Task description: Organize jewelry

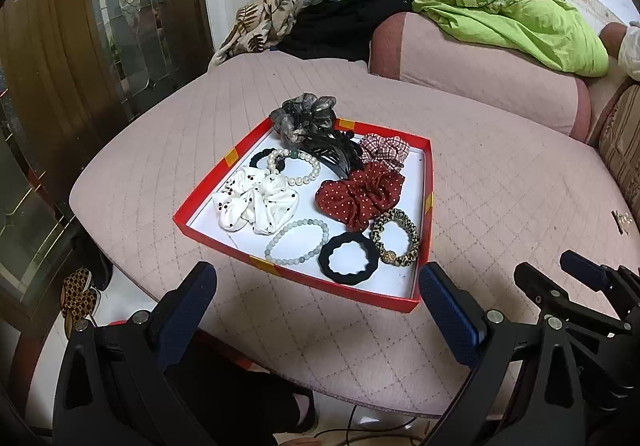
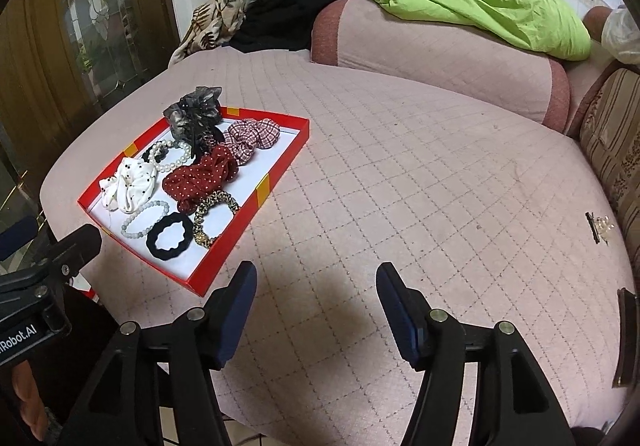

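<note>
Both grippers, left gripper (image 1: pixel 318 288) and right gripper (image 2: pixel 316 286), hover fingers apart and empty near the red tray (image 1: pixel 224 242), likely since one hair clip (image 2: pixel 598 228) lies far right.

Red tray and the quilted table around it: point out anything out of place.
One small hair clip lies alone at the table's far right edge, far from the red tray that holds the other pieces. A grey scrunchie also spills over the tray's back rim. Both grippers are open and empty.
</note>
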`<action>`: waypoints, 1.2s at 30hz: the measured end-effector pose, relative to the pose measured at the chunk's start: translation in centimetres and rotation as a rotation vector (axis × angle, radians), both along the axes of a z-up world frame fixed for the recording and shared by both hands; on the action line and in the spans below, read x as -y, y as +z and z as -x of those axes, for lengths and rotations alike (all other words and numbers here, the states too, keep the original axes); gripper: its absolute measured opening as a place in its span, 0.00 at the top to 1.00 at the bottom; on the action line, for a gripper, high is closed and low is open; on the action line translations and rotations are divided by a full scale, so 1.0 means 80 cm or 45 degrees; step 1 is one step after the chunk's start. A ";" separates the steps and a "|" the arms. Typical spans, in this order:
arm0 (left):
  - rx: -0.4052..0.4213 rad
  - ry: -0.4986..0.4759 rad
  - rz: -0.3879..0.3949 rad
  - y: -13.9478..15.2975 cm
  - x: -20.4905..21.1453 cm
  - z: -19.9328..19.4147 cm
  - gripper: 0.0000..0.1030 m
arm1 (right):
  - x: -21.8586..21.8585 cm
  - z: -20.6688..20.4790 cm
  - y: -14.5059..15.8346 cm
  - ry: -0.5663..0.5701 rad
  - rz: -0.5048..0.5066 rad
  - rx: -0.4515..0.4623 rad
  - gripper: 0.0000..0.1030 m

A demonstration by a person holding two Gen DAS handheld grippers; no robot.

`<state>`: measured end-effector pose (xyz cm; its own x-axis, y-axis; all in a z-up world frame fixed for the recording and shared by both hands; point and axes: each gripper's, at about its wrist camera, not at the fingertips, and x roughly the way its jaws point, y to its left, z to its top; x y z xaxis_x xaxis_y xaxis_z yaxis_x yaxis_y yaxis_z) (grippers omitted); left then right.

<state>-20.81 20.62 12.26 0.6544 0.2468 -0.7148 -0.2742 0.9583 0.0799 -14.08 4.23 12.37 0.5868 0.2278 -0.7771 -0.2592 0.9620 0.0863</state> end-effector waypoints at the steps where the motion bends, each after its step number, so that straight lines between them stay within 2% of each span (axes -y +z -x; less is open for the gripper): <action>1: -0.002 0.000 0.001 -0.001 0.000 0.000 0.02 | 0.000 0.000 0.000 -0.001 0.004 0.001 0.35; 19: -0.083 0.033 0.046 -0.026 -0.016 -0.011 0.02 | -0.017 0.003 -0.011 0.021 0.075 -0.002 0.31; 36: -0.111 0.054 0.075 -0.039 -0.024 -0.014 0.02 | -0.024 0.005 -0.016 0.032 0.094 -0.001 0.31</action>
